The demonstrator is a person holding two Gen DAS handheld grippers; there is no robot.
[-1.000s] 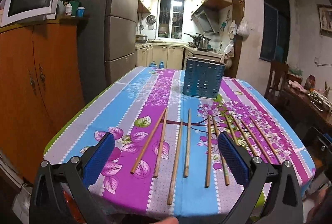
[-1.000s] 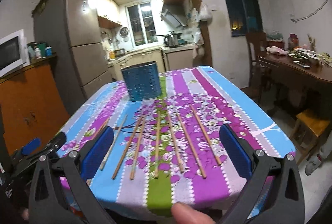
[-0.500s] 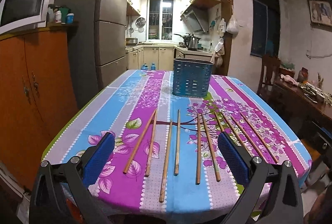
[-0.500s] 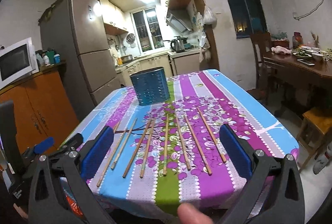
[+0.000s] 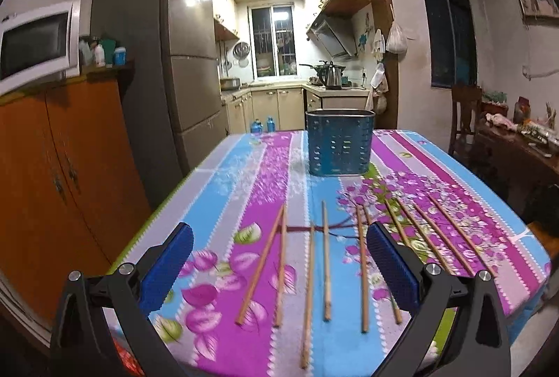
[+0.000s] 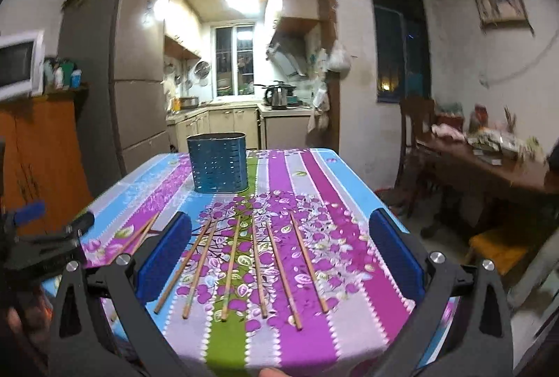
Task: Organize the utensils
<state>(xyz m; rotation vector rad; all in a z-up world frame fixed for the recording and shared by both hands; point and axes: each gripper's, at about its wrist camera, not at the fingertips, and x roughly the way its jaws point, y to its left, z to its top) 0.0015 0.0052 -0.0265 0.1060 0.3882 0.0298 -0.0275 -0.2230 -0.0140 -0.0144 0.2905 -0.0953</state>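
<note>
Blue-padded left gripper (image 5: pixel 279 258) and right gripper (image 6: pixel 281 251) hover level, jaws spread wide, above wooden chopsticks (image 5: pixel 326 261).

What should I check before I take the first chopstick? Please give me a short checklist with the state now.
1. Left gripper open and empty: ok.
2. Right gripper open and empty: ok.
3. Chopsticks lie flat in a row on the tablecloth, apart enough to pinch one: ok.
4. Blue holder stands upright behind the row: ok.
5. Inside of the holder free: cannot tell, only its wall and rim show.
6. Fingers already low enough to grasp: cannot tell.
</note>
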